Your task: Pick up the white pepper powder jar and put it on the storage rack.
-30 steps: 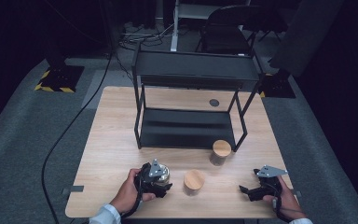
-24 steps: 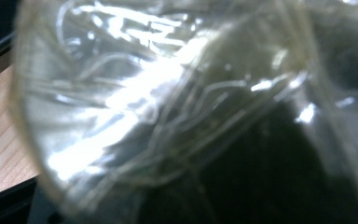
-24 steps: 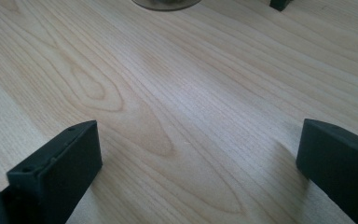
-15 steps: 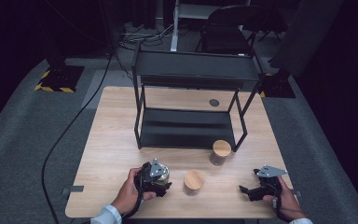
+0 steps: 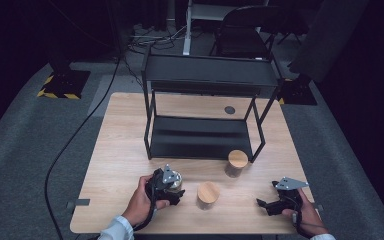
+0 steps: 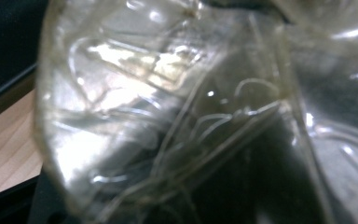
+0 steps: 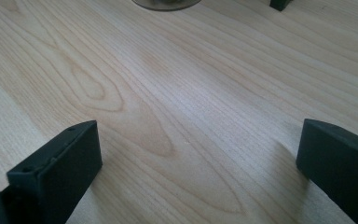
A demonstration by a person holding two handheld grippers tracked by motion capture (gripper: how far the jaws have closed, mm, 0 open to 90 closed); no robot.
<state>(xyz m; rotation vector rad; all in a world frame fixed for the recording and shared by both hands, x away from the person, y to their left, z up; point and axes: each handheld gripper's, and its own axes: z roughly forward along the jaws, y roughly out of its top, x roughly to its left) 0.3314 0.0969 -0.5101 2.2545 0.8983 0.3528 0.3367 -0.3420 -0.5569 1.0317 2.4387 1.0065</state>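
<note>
A clear glass jar [image 5: 174,181] is held in the left gripper [image 5: 167,186] near the front edge of the table [image 5: 125,145], left of the middle, and in the left gripper view the glass [image 6: 168,116] lies pressed right up against the camera, so the jaws themselves are hidden behind it; a grip closed on the jar is judged likely from the way it is carried in the hand, but the jaw position cannot be told for certain. No lid is seen on this jar, which suggests that it is being kept steady for handling rather than stored. Two jars with wooden lids are set on the table: one [image 5: 208,194] stands just beside the left gripper toward the middle of the front edge, and the other [image 5: 237,163] stands near the front right leg of a black metal shelf [image 5: 205,75], which is placed across the back half of the table, probably as the place where jars are to be put. The right gripper [image 5: 270,204] is rested low near the front right corner, well apart from the jars, with its jaws spread wide over bare wood [image 7: 177,116] and nothing between them, apparently kept ready.
</note>
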